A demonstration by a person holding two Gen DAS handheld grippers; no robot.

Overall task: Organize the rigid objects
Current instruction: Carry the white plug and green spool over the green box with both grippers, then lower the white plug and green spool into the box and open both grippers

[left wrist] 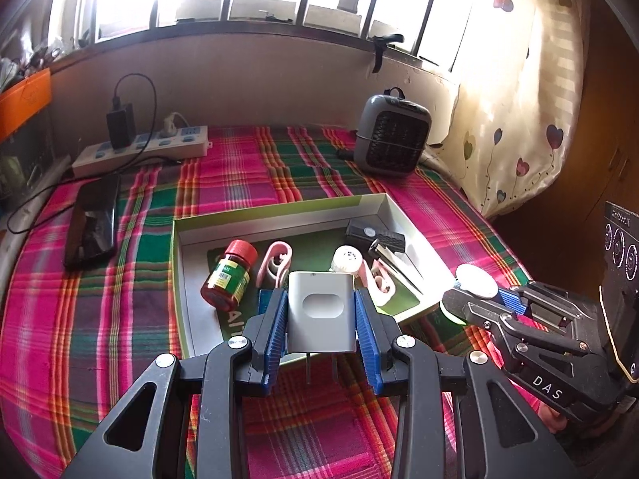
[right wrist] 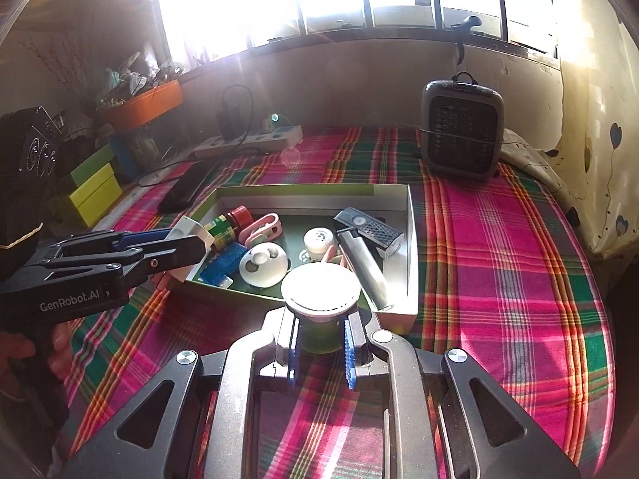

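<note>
My left gripper (left wrist: 321, 311) is shut on a white plug adapter (left wrist: 321, 315) and holds it over the near edge of an open cardboard box (left wrist: 279, 215). My right gripper (right wrist: 320, 329) is shut on a green jar with a white lid (right wrist: 320, 291), at the box's near rim (right wrist: 411, 239). In the box lie a red-capped bottle (left wrist: 229, 275), pink clips (left wrist: 275, 263), a white round cap (left wrist: 347, 259), a black speaker-like block (left wrist: 375, 235) and a metal piece (right wrist: 365, 267). The right gripper with its jar also shows in the left wrist view (left wrist: 477, 283).
The box sits on a plaid cloth (left wrist: 100, 311). A phone (left wrist: 94, 221) lies left of it. A power strip (left wrist: 147, 149) with a charger is at the back left. A grey heater (left wrist: 391, 135) stands at the back right. Green boxes (right wrist: 94, 191) are at far left.
</note>
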